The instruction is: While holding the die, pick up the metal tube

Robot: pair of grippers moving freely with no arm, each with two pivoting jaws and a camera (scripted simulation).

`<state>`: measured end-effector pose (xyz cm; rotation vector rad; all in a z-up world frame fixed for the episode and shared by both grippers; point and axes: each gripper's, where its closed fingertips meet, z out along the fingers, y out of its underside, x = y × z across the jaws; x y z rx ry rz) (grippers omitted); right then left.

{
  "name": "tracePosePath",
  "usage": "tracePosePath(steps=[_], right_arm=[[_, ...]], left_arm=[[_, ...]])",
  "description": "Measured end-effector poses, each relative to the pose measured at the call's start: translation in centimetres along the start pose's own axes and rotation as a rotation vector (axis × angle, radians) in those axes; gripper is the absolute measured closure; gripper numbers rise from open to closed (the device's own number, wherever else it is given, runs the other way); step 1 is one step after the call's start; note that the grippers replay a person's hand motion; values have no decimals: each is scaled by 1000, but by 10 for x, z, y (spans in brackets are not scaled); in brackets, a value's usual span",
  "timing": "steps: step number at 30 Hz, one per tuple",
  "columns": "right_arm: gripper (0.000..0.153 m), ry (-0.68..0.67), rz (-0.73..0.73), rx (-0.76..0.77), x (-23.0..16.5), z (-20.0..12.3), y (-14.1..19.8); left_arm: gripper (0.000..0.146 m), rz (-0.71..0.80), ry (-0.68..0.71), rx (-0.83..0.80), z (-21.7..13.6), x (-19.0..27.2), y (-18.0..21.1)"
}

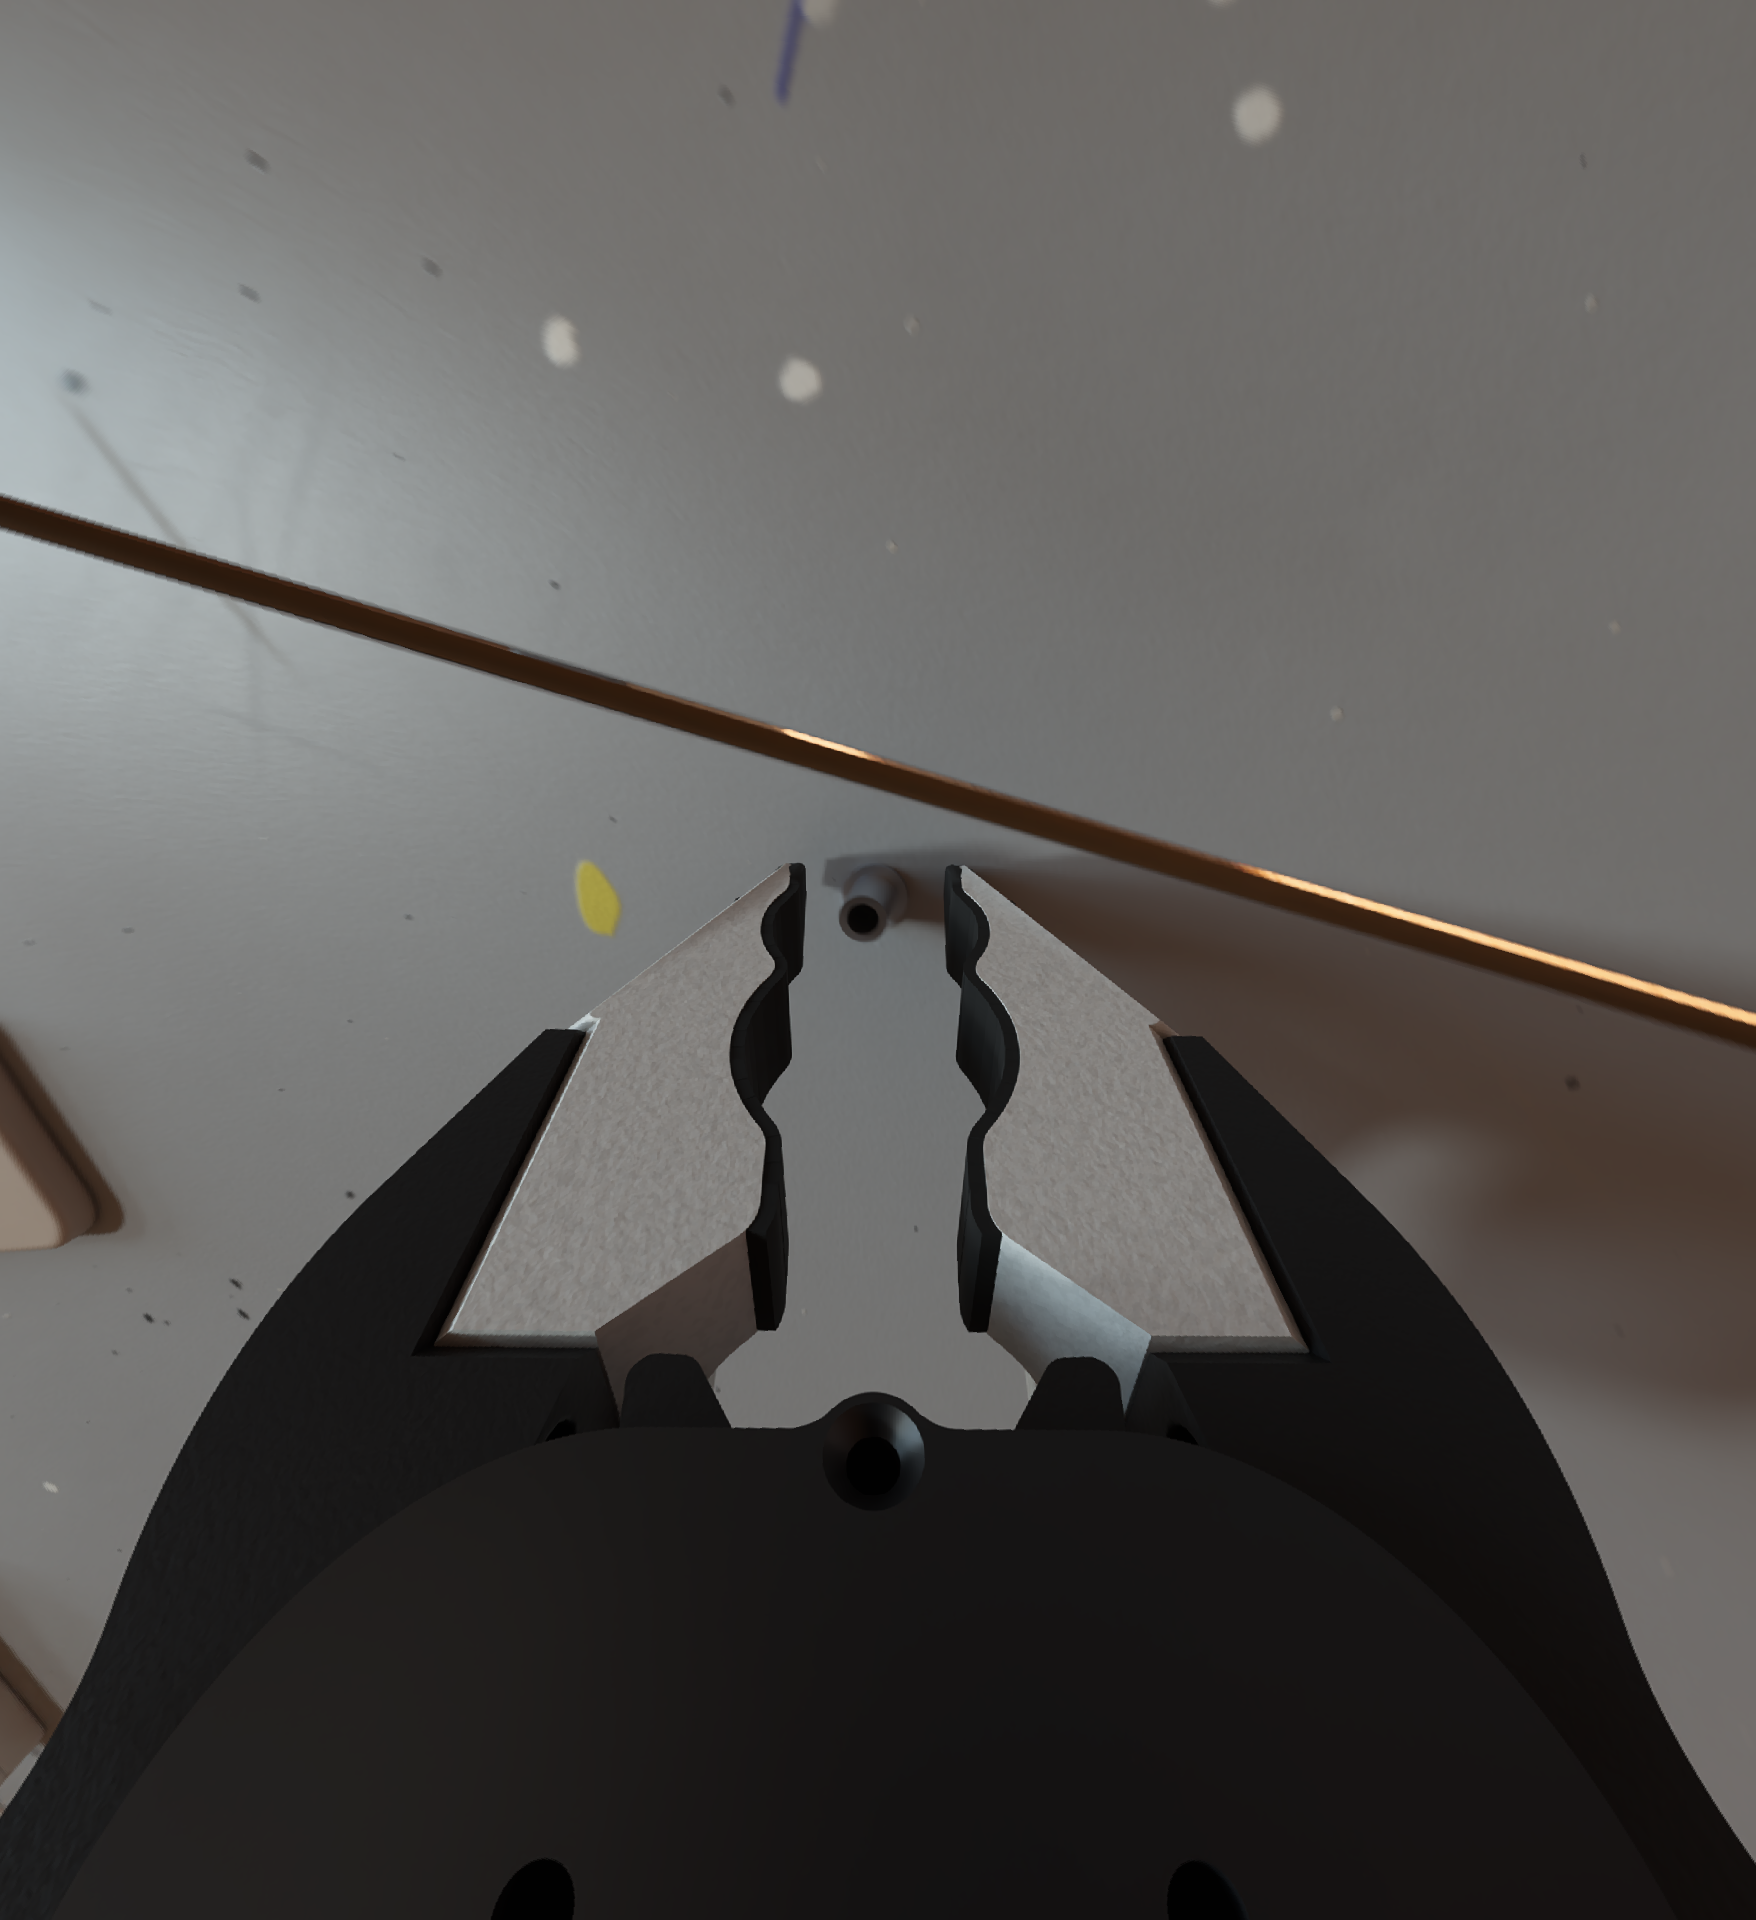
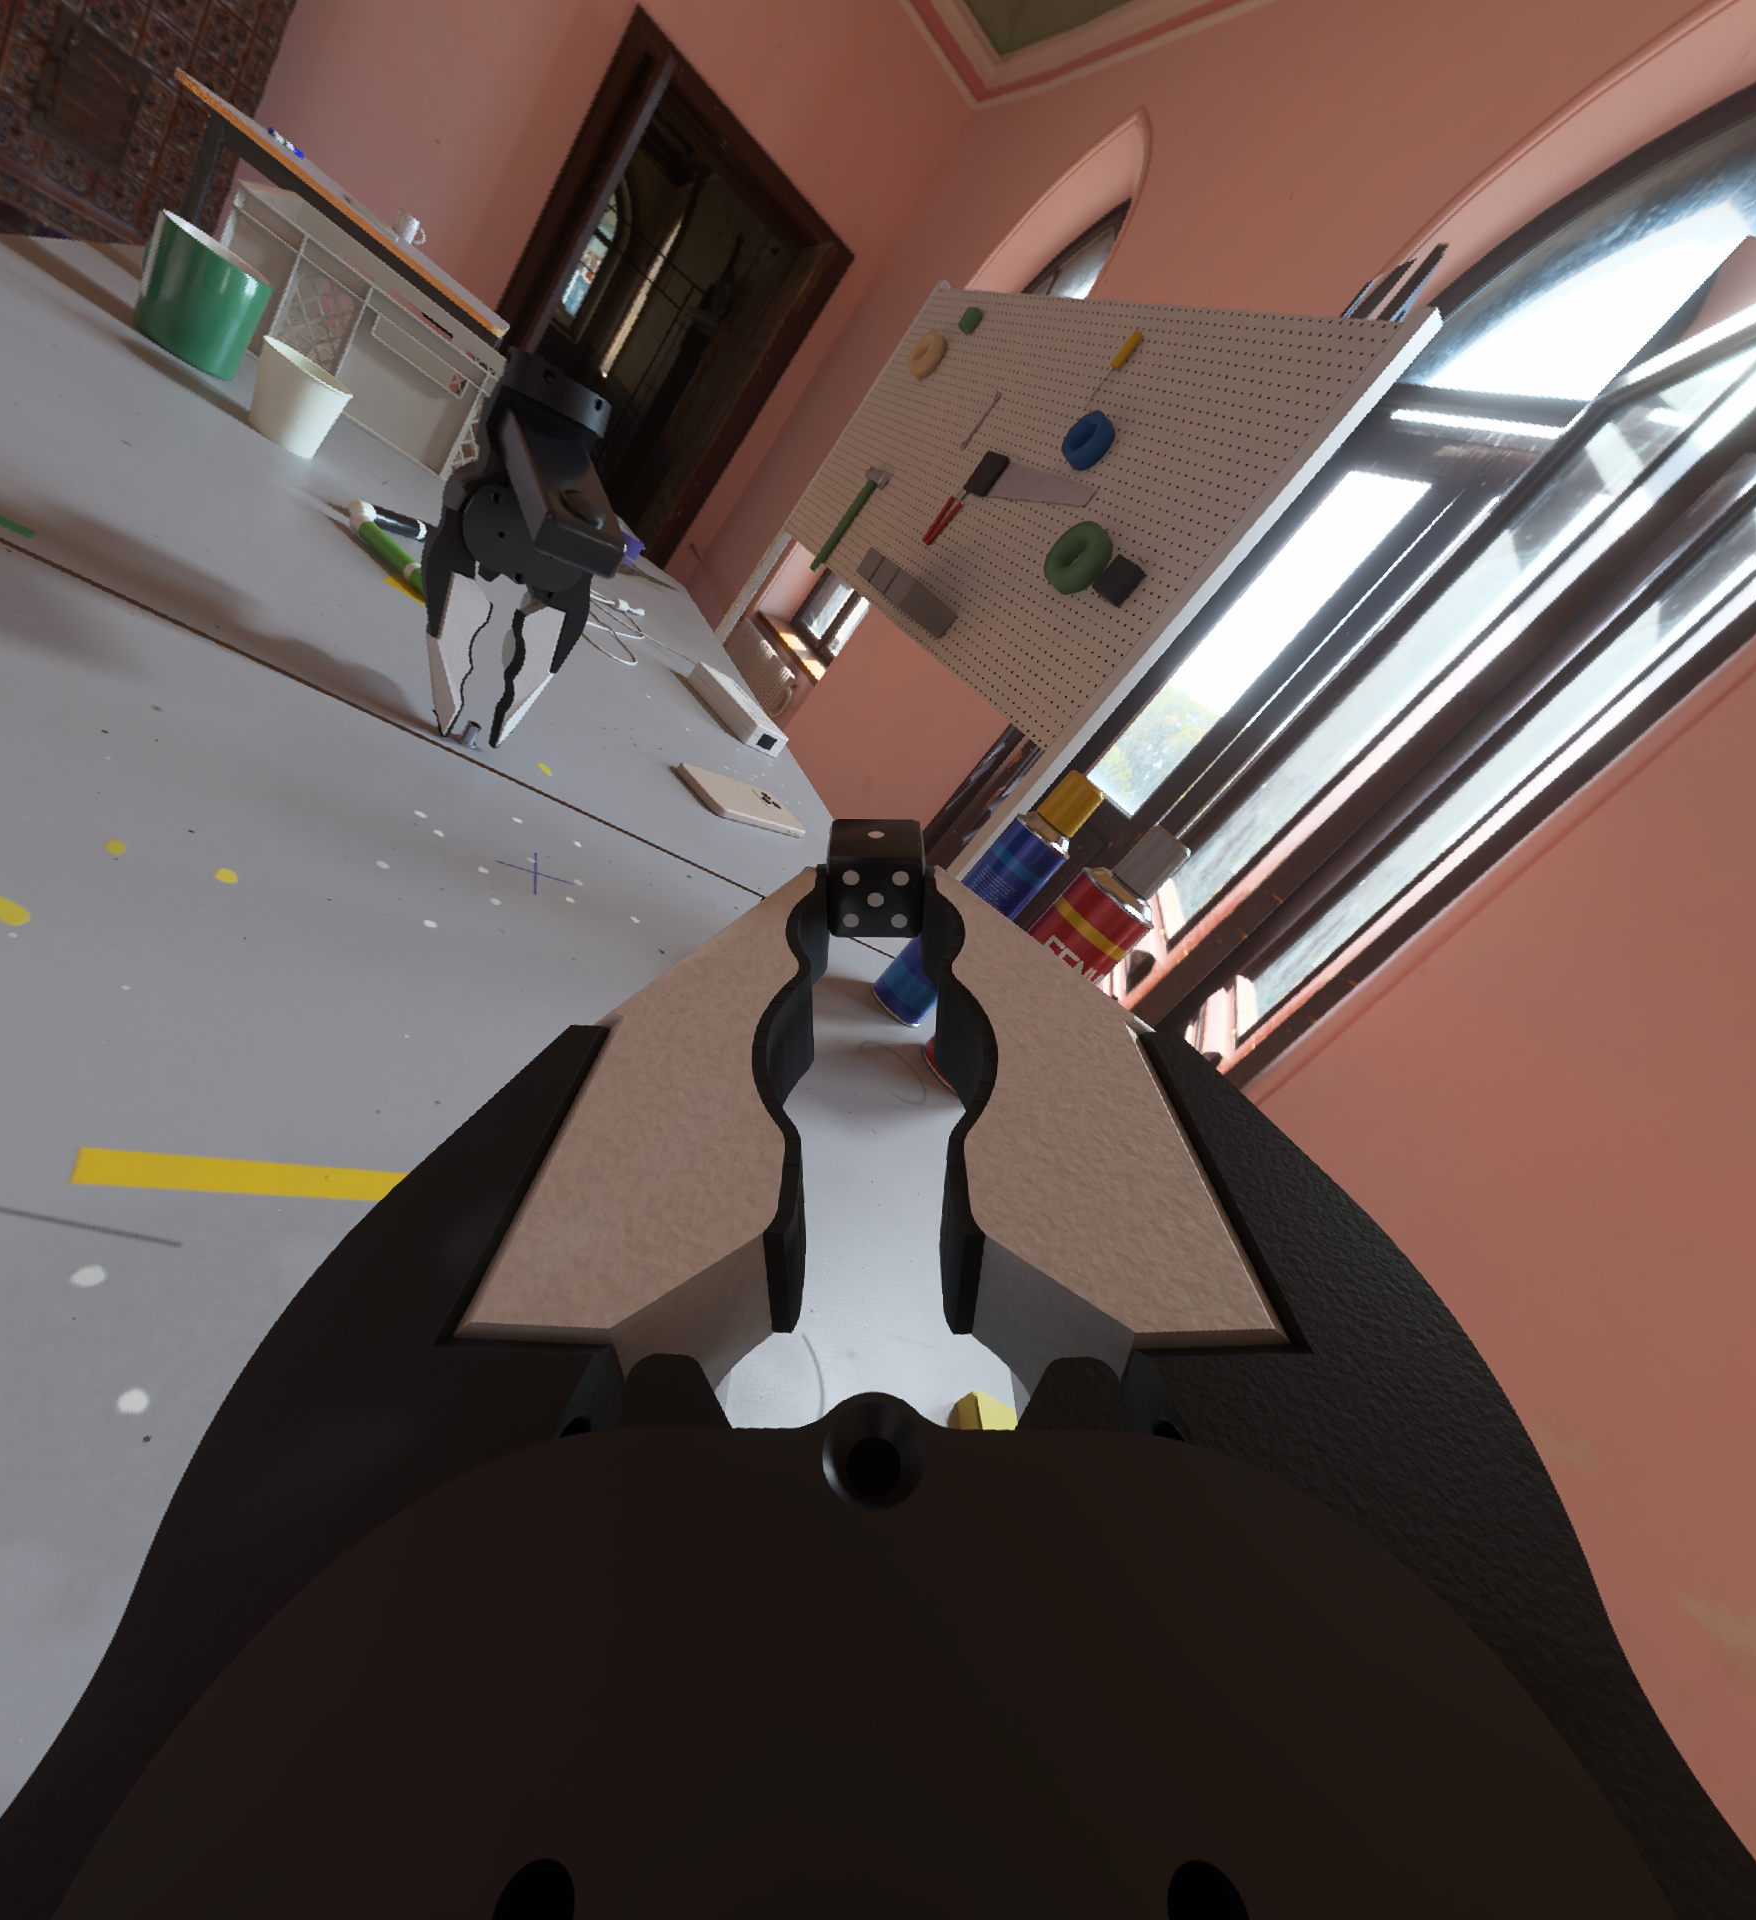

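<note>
Tabletop [image 1: 1269, 520]: left tool [image 1: 874, 894] seemingly straddles tube [image 1: 869, 904].

— What sort of place is this?
— A workshop in a grand old room. A white perforated pegboard [image 2: 1165, 436] carries hand tools, and a paint-speckled grey worktable [image 2: 178, 987] holds blue and red spray cans [image 2: 1030, 857].
— And the room?
— Pink walls [image 2: 1528, 1195], tall arched windows [image 2: 1580, 416].
</note>
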<state>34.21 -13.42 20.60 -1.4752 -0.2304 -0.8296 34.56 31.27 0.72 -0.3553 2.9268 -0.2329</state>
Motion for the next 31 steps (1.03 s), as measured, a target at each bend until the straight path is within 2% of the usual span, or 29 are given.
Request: tracePosePath(steps=[4,8,9,11,13,16,19,22,24,27,29,31], right_arm=[[136,1,0,-11,0,-3,1],[136,-6,0,-22,-2,-4,3],[136,-6,-1,-24,-2,-3,3],[136,-3,0,-19,-3,-3,3],[136,3,5,-7,-4,-3,4],[136,11,9,-4,-3,-4,4],[136,6,6,-2,-1,-6,3],[136,6,3,11,1,-8,1],[136,10,4,21,1,-8,0],[136,11,11,38,-1,-8,-1],[136,9,17,49,-3,-9,0],[136,10,22,61,-5,-11,-1]], left_arm=[[113,64,109,-180,-3,6,18],[109,86,145,-203,-3,7,22],[111,75,136,-190,-2,5,21],[130,21,129,-125,-1,4,16],[138,-13,47,-49,0,-1,10],[138,-11,-111,-74,-10,-3,11],[138,-70,-293,-76,-51,-10,13],[138,-148,-510,-94,-113,-18,13],[138,-202,-630,-50,-154,-15,-5],[138,-257,-727,165,-196,6,-73],[138,-252,-653,347,-190,33,-135],[138,-261,-558,417,-165,57,-183]])
